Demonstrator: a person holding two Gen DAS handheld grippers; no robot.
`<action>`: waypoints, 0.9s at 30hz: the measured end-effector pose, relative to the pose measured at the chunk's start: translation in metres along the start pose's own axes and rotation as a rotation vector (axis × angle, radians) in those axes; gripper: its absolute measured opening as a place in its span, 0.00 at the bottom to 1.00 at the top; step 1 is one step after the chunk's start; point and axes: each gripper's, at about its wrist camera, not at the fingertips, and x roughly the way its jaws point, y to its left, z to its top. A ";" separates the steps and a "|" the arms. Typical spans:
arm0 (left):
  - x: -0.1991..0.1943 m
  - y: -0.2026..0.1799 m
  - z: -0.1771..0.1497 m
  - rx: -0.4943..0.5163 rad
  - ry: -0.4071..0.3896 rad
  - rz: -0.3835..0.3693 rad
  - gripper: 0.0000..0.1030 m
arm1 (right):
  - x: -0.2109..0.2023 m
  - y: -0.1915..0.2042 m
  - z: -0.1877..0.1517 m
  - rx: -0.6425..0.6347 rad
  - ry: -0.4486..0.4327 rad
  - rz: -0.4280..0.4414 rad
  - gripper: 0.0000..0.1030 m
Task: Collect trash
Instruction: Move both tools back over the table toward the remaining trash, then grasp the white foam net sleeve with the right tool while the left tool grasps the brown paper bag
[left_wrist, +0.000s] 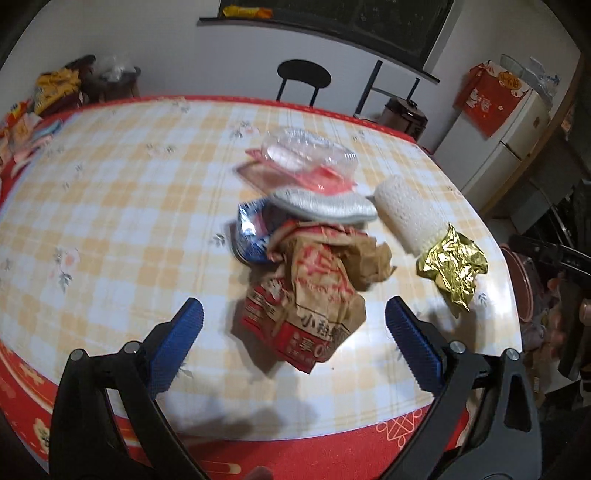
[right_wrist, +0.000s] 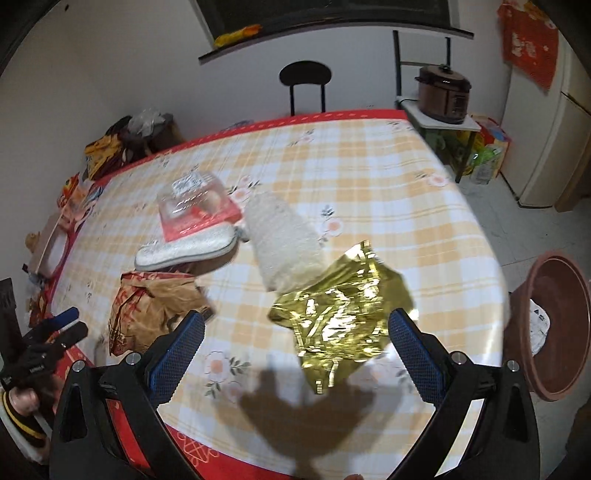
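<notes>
Both tools gape empty above the desk (right_wrist: 369, 177): the left tool (left_wrist: 293, 319) faces a crumpled paper bag (left_wrist: 314, 291), the right tool (right_wrist: 295, 332) a gold foil wrapper (right_wrist: 340, 302), each probably light, soft and best pinched at a raised fold.

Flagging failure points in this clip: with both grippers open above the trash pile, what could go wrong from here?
1. The crumpled gold foil wrapper lies flat and slick between the right gripper fingers; it might slip or tear when pinched.
2. The crumpled brown paper bag rests against the blue snack packet and white foam tray; the left gripper closing on it may drag those along.
3. The white paper towel roll could roll if nudged.
</notes>
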 end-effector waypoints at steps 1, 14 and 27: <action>0.006 0.000 -0.001 -0.006 0.014 -0.016 0.94 | 0.003 0.004 -0.002 -0.005 0.004 0.002 0.95; 0.069 -0.009 0.009 -0.041 0.107 -0.069 0.94 | 0.022 0.026 -0.006 -0.040 0.060 -0.016 0.95; 0.075 0.006 -0.001 -0.118 0.124 -0.116 0.70 | 0.046 0.028 0.015 -0.166 0.086 -0.043 0.84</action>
